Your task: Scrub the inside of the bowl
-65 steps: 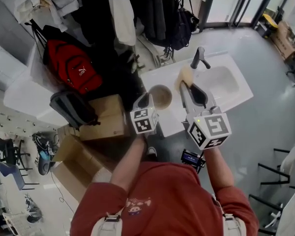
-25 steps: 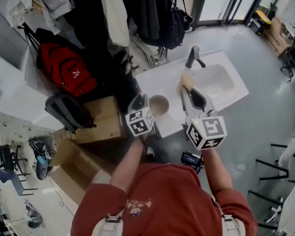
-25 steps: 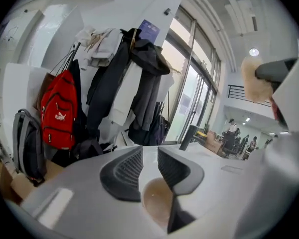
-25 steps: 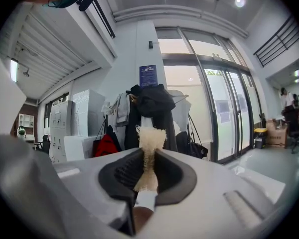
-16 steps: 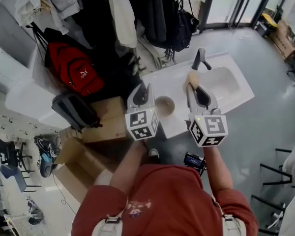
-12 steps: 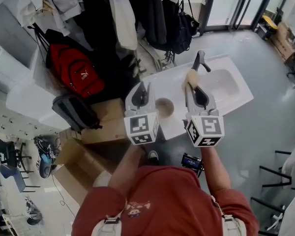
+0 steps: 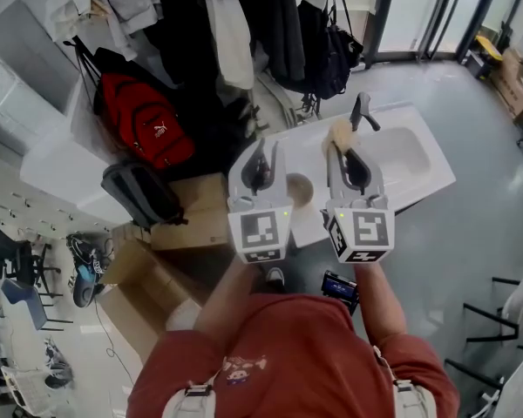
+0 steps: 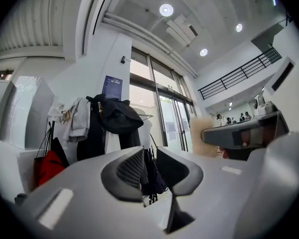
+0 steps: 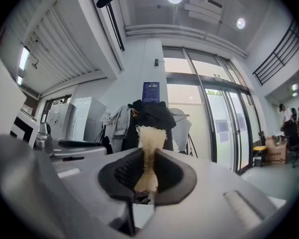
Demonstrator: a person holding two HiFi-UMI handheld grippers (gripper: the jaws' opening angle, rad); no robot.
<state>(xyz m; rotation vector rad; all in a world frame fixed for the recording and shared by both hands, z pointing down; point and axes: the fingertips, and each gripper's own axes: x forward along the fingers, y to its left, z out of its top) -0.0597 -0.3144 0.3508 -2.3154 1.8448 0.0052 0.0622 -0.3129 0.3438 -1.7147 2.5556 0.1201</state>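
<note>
Your pale straw-coloured fibrous scrubber (image 9: pixel 150 136) looks rough, frayed and matt. Your left gripper (image 8: pixel 150 168) and right gripper (image 9: pixel 149 168) have smooth matt grey plastic shells and black ribbed pads (image 9: pixel 124 173). The white moulded sink top (image 7: pixel 410 159) is smooth and slightly glossy; the dark tap (image 7: pixel 359 111) looks metal. The round tan bowl (image 7: pixel 298 186) is matt. The red backpack (image 7: pixel 148 124) is woven cloth, the brown boxes (image 7: pixel 192 207) plain cardboard.

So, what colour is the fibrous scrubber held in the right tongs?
Pale cream. The fibrous scrubber shows best in the right gripper view.

Bowl (image 7: pixel 298 186) on counter (image 7: pixel 301 144), left of basin (image 7: pixel 410 151); faucet (image 7: pixel 363 111) behind.
</note>
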